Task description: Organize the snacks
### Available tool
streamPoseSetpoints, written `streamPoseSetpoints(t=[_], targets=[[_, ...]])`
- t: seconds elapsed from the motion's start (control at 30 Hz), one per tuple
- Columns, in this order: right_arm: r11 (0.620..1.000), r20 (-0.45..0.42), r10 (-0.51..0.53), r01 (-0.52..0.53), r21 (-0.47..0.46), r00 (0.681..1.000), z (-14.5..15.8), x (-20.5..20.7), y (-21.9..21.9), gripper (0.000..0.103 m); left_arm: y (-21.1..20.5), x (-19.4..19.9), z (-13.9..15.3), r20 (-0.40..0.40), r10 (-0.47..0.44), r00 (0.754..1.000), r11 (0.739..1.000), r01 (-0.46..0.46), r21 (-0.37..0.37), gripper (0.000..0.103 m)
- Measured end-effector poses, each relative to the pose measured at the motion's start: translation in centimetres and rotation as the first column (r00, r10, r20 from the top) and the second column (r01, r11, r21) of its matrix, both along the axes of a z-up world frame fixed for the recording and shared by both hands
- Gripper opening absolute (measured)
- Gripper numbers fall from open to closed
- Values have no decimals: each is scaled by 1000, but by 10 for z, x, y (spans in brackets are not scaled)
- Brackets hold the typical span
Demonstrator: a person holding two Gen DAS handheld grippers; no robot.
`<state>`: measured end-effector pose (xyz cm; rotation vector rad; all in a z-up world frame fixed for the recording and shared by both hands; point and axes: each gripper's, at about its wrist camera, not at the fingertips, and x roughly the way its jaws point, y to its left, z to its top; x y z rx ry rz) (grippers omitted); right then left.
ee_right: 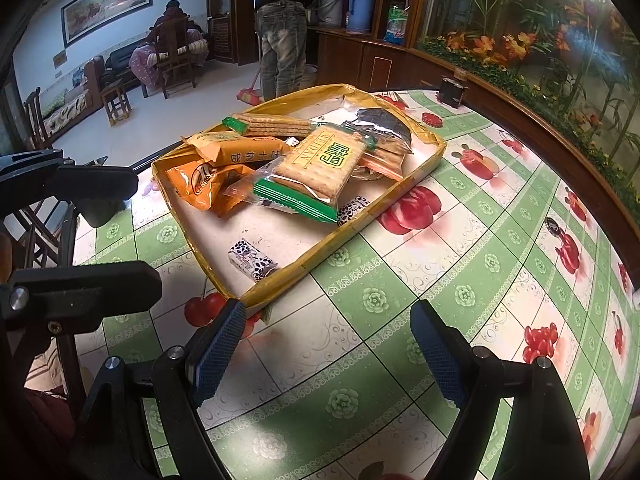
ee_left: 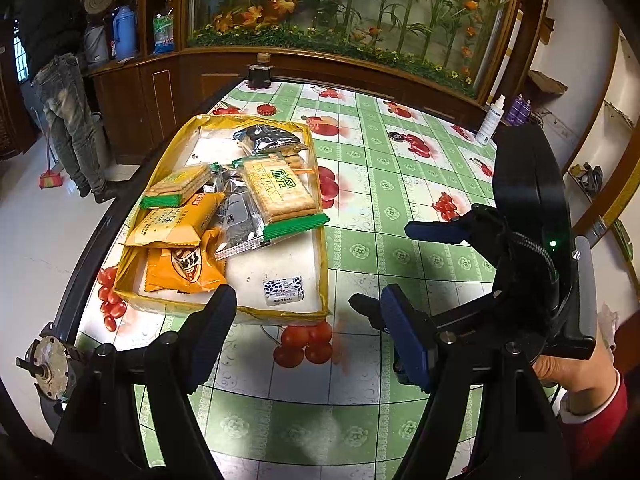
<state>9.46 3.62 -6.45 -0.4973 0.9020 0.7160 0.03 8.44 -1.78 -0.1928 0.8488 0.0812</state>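
A shallow yellow-rimmed tray (ee_left: 320,264) (ee_right: 400,196) on the table holds the snacks. A green-ended biscuit pack (ee_left: 280,196) (ee_right: 320,164) lies on top of the pile, with a second one (ee_left: 180,186) behind. Orange packets (ee_left: 176,224) (ee_right: 240,152), a silver-and-dark bag (ee_left: 268,136) and a small blue-and-white candy (ee_left: 282,290) (ee_right: 252,260) lie in it too. My left gripper (ee_left: 308,296) (ee_right: 144,232) is open and empty at the tray's near rim. My right gripper (ee_right: 328,312) (ee_left: 394,268) is open and empty just off the tray's near corner.
A dark jar (ee_left: 259,74) (ee_right: 454,88) stands at the far table edge. A white spray bottle (ee_left: 490,120) and purple bottles (ee_left: 520,108) stand far right. A person (ee_left: 64,100) (ee_right: 282,40) stands by the cabinet. The green fruit-print tablecloth (ee_right: 460,260) is bare right of the tray.
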Motion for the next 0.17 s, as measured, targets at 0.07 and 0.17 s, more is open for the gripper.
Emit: streamPoseSetpoints(t=[0.07,0.17], targets=[[1000,-1,0,0,-1,1000,0,0,0,86,-1,0,0,-1,2,1000,1000,-2,5,75],[1000,0,-2,2,1,1000,0,0,0,86,-1,-1,0,-4,0,1000,1000,0,7,75]])
